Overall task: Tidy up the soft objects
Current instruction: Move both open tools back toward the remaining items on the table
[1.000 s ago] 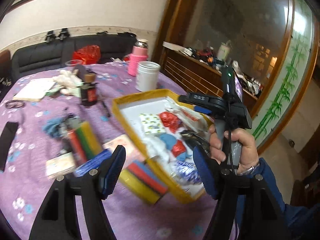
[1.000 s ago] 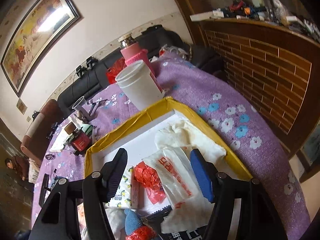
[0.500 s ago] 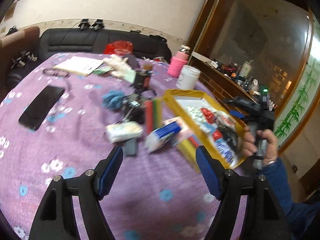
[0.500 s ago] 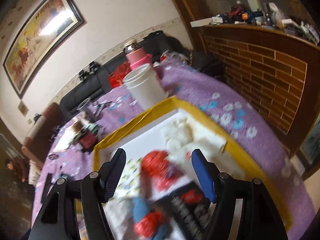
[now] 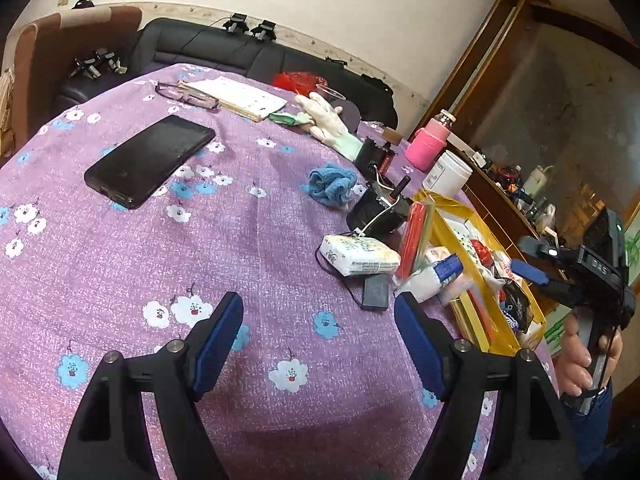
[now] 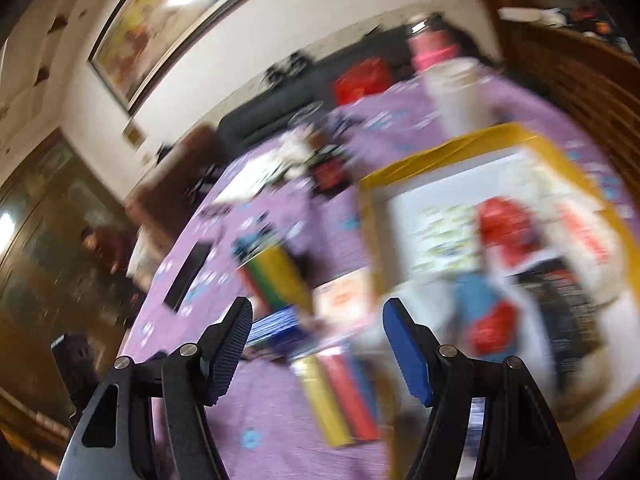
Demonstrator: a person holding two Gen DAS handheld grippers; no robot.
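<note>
While both grippers, left (image 5: 318,340) and right (image 6: 316,342), gape empty, the tissue pack (image 5: 360,256) awaits pickup for the tray (image 5: 486,336).

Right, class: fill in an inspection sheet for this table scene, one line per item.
Surface: purple flowered tablecloth.
Job's things: yellow tray with packets; blue cloth and tissue pack outside it.
Clutter: phone, glasses, white jar, pink bottle.
Grippers: left gripper and right gripper open, nothing between the jaws.
Cables: thin black cable by tissue pack.
Surroundings: black sofa, framed picture.
</note>
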